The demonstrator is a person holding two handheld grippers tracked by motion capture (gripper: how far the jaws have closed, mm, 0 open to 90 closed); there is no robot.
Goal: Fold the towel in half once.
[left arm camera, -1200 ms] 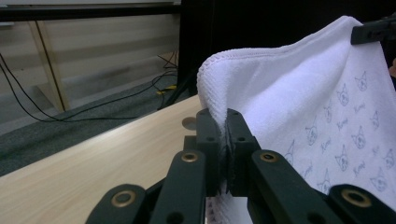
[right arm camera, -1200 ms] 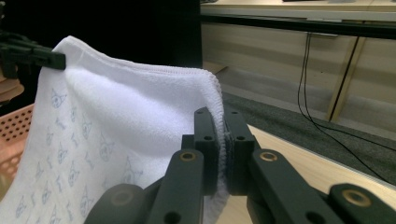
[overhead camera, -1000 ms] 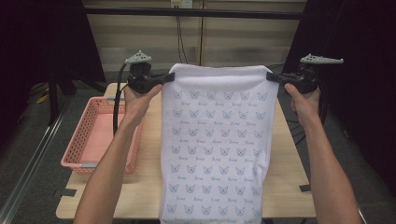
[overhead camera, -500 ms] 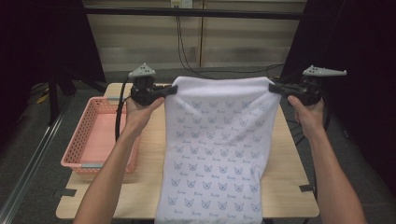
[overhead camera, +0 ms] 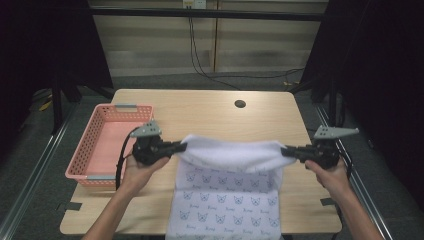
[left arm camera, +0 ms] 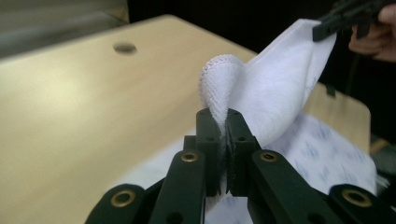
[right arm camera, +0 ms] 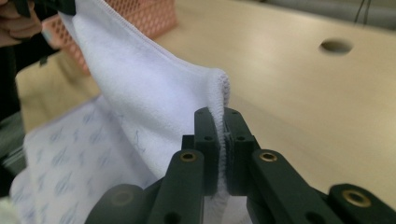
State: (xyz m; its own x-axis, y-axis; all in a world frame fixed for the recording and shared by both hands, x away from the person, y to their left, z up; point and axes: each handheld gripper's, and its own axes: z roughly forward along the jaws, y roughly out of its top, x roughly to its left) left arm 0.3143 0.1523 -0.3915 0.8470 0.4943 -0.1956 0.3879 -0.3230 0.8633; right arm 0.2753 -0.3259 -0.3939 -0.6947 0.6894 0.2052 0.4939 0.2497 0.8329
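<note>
While the white cloth with small blue cat faces (overhead camera: 227, 200) lies partly on the light wooden desk (overhead camera: 210, 112), its top edge is held up and folded over, seen from the high view. The left gripper (overhead camera: 181, 146) pinches the left corner, and the right gripper (overhead camera: 286, 151) pinches the right corner. The cloth stretches between them. Its lower part lies flat on the near side of the desk and hangs over the near edge. A pink plastic basket (overhead camera: 95, 145) sits on the left side of the desk, just beside the left gripper. A round hole (overhead camera: 240, 104) is in the desk, far from the cloth.

In the left gripper view, the black fingers (left arm camera: 209, 135) are squeezed tight on a rolled corner of the cloth (left arm camera: 275, 102). The other gripper holds the far corner at the top right.

In the right gripper view, the black fingers (right arm camera: 206, 135) are also squeezed tight on a stitched corner of the cloth (right arm camera: 149, 102). The basket (right arm camera: 149, 16) shows behind it.
</note>
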